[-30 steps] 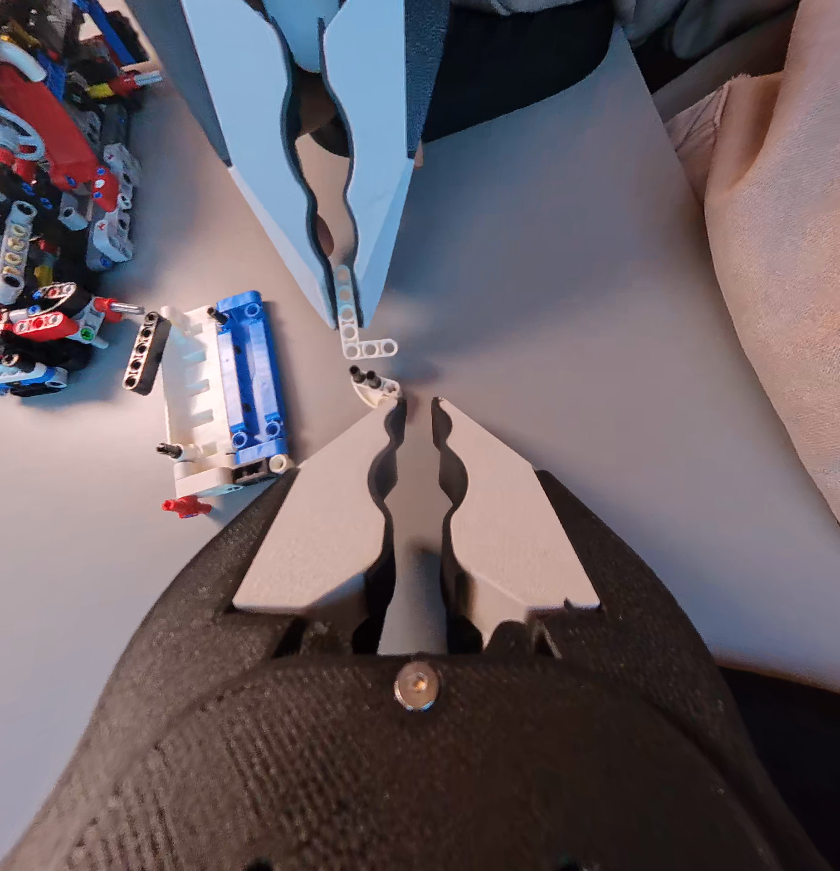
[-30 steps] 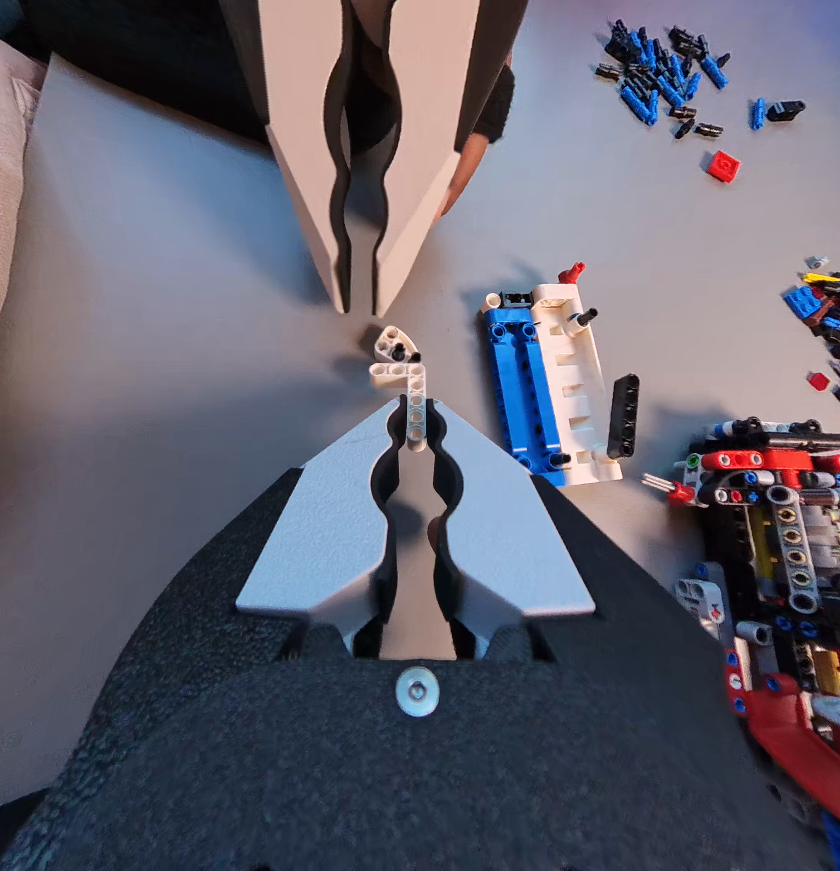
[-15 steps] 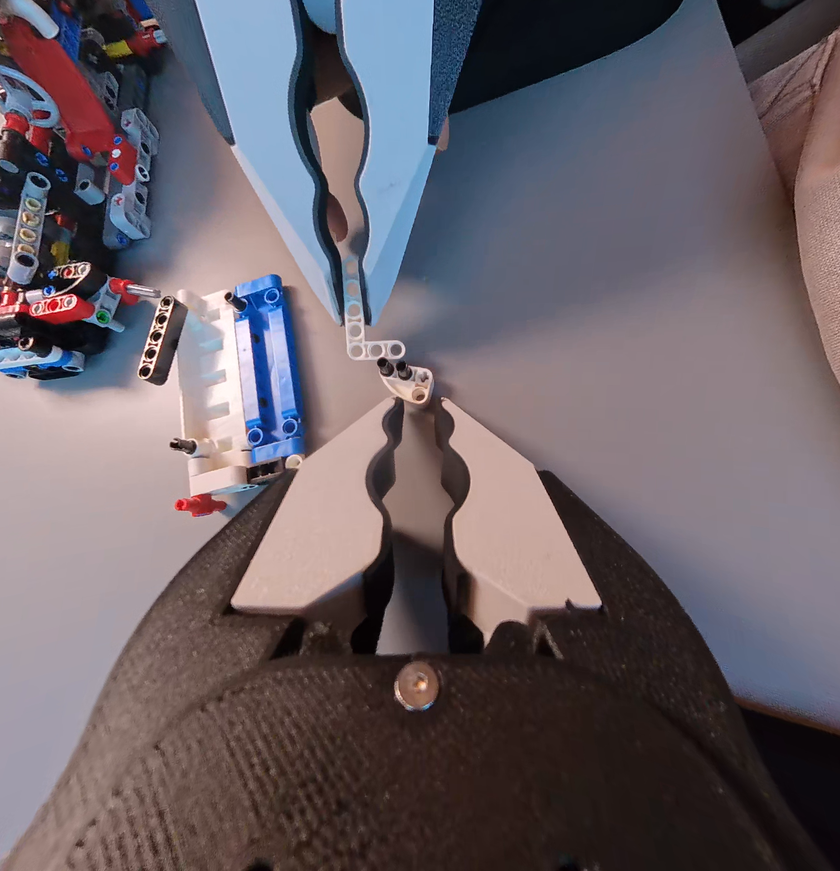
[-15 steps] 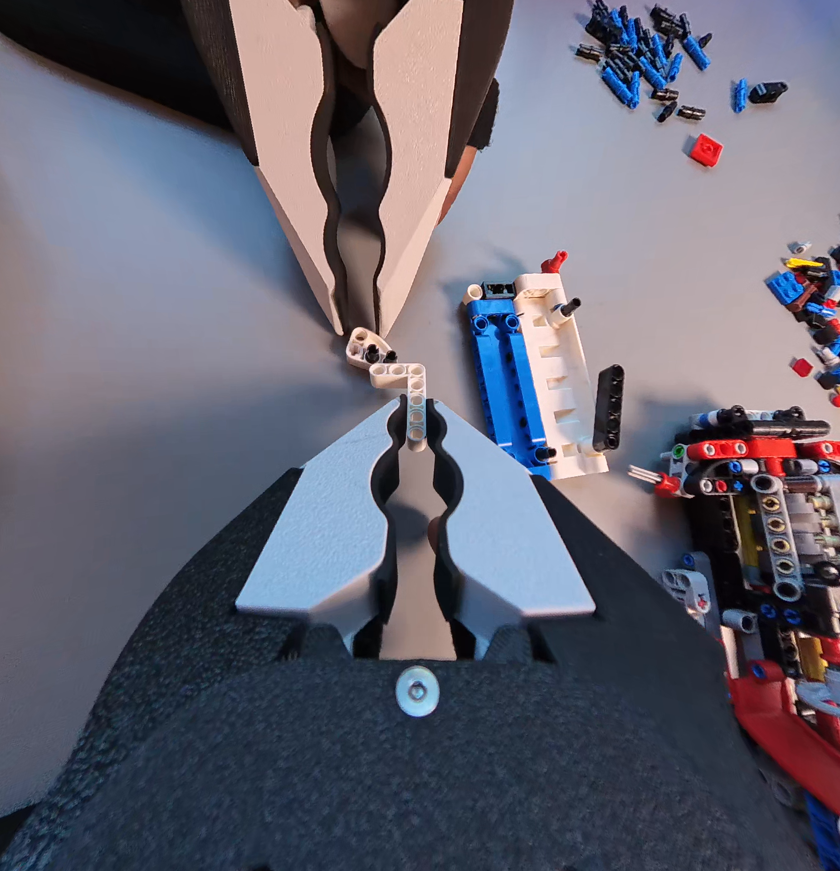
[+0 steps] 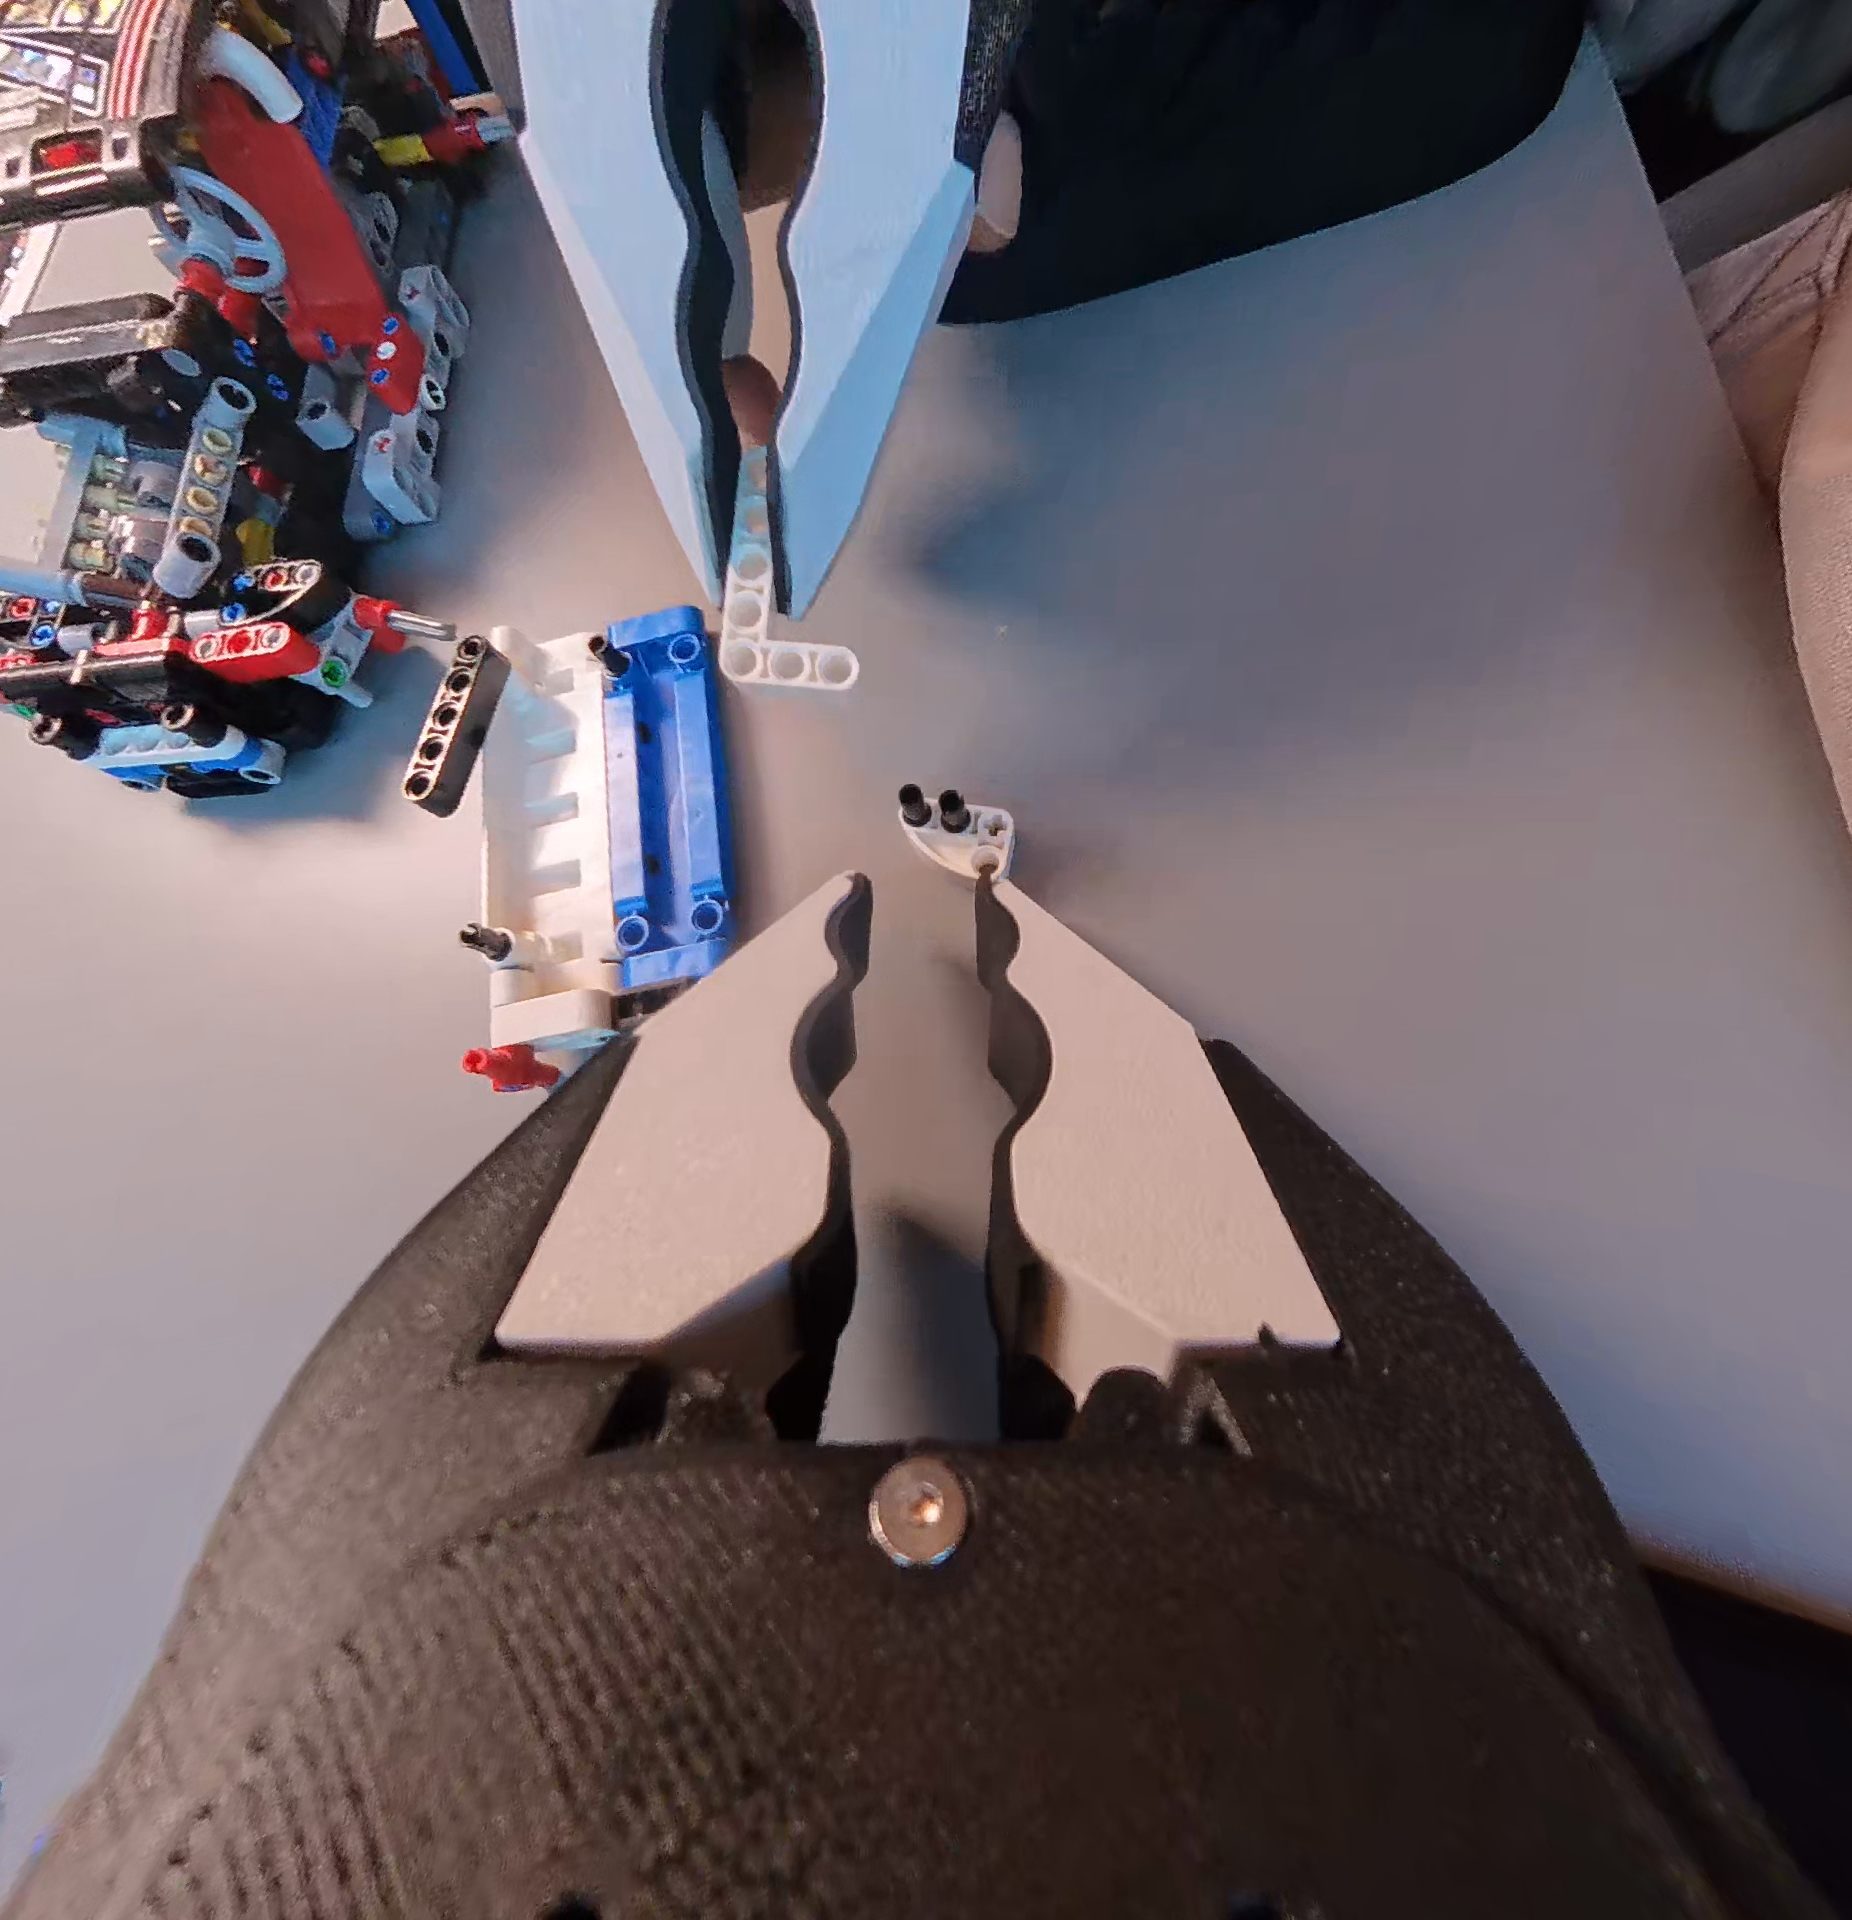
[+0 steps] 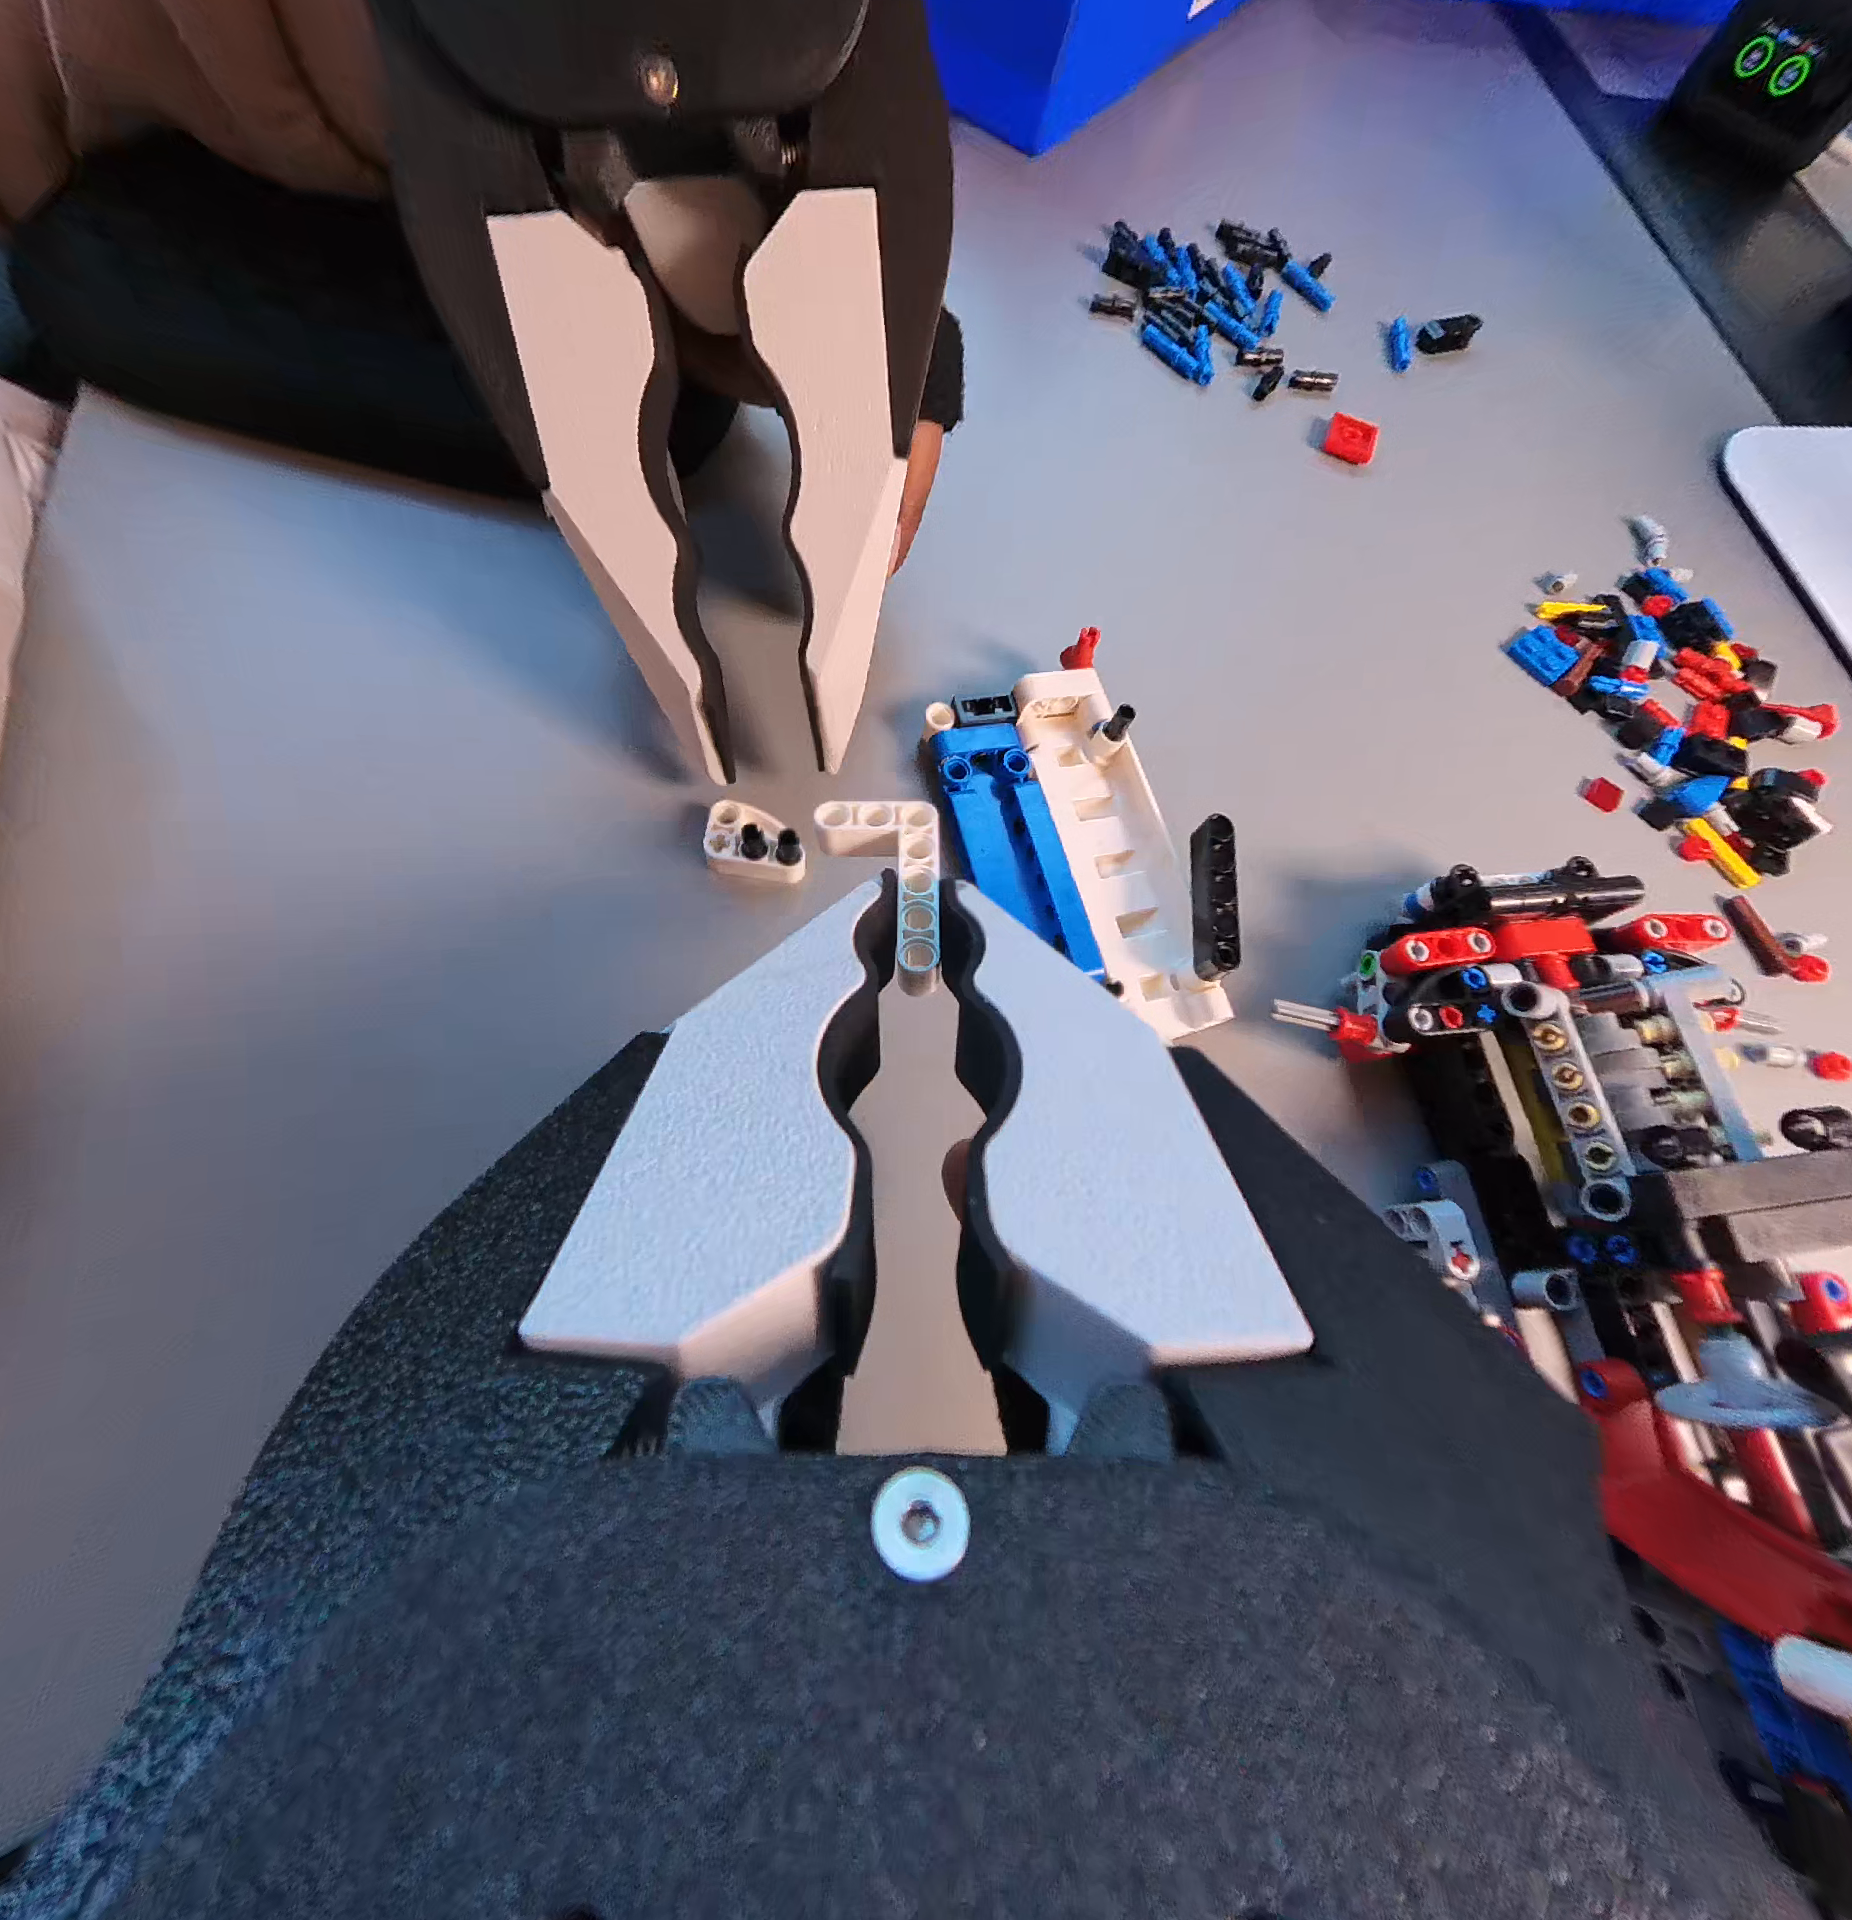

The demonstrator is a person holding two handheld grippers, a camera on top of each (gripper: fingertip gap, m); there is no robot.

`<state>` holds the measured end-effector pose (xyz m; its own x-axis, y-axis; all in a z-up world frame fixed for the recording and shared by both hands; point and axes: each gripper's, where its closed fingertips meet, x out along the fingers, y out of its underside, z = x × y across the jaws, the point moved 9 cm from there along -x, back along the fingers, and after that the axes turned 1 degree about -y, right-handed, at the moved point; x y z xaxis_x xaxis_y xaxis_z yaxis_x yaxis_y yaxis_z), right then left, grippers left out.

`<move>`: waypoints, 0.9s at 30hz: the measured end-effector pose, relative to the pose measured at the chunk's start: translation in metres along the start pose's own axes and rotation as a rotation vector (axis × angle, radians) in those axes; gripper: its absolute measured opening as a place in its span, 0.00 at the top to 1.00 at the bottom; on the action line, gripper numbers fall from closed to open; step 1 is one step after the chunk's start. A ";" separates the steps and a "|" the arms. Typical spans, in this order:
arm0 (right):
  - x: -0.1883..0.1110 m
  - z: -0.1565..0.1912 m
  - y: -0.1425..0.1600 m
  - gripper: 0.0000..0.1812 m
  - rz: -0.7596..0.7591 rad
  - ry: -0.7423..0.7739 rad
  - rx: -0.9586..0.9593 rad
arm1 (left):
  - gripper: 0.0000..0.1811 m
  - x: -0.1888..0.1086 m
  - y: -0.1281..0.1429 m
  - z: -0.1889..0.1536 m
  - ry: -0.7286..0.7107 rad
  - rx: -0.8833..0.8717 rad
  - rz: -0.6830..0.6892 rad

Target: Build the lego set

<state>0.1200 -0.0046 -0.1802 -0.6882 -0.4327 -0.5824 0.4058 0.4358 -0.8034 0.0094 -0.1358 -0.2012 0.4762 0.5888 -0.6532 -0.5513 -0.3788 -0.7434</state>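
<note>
A: Right tongs (image 6: pixel 917 894) first: clamped on the long leg of the white L-beam (image 6: pixel 906 847). Long axis runs along the fingers; short leg juts sideways past the tips.

B: Left tongs (image 5: pixel 922 883)?

A: Apart, empty, low over the grey worktop (image 5: pixel 1317 623). The small white connector (image 5: pixel 958 831) lies just off the right fingertip, possibly touching it, and well apart from the L-beam.

B: Looks?

A: Rounded wedge, two black pins standing up, pointing roughly toward the beam. Left tongs nearer, so I'd judge they take it.

B: Farther out?

A: Blue-and-white panel assembly (image 6: pixel 1057 831), then the red-and-black model (image 6: pixel 1576 1039).
</note>
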 end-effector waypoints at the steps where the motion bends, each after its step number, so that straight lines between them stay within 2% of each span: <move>1: -0.001 0.000 -0.001 0.97 -0.009 -0.011 0.023 | 0.90 -0.001 -0.001 0.001 -0.006 -0.008 -0.011; 9: 0.015 0.007 -0.001 0.97 0.086 -0.050 0.103 | 0.89 0.000 -0.004 0.002 -0.017 -0.010 -0.065; 14: 0.014 0.010 -0.001 0.97 0.085 -0.041 0.127 | 0.87 0.006 -0.003 0.000 0.012 0.003 -0.023; 18: 0.017 0.012 0.000 0.97 0.103 -0.044 0.115 | 0.91 0.008 -0.004 -0.003 0.023 0.015 -0.014; 27: 0.019 0.011 0.001 0.97 0.107 -0.051 0.117 | 0.92 0.008 -0.005 -0.004 0.021 0.022 -0.010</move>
<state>0.1144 -0.0213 -0.1930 -0.6074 -0.4297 -0.6682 0.5441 0.3879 -0.7440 0.0193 -0.1322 -0.2035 0.4956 0.5773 -0.6489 -0.5612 -0.3574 -0.7466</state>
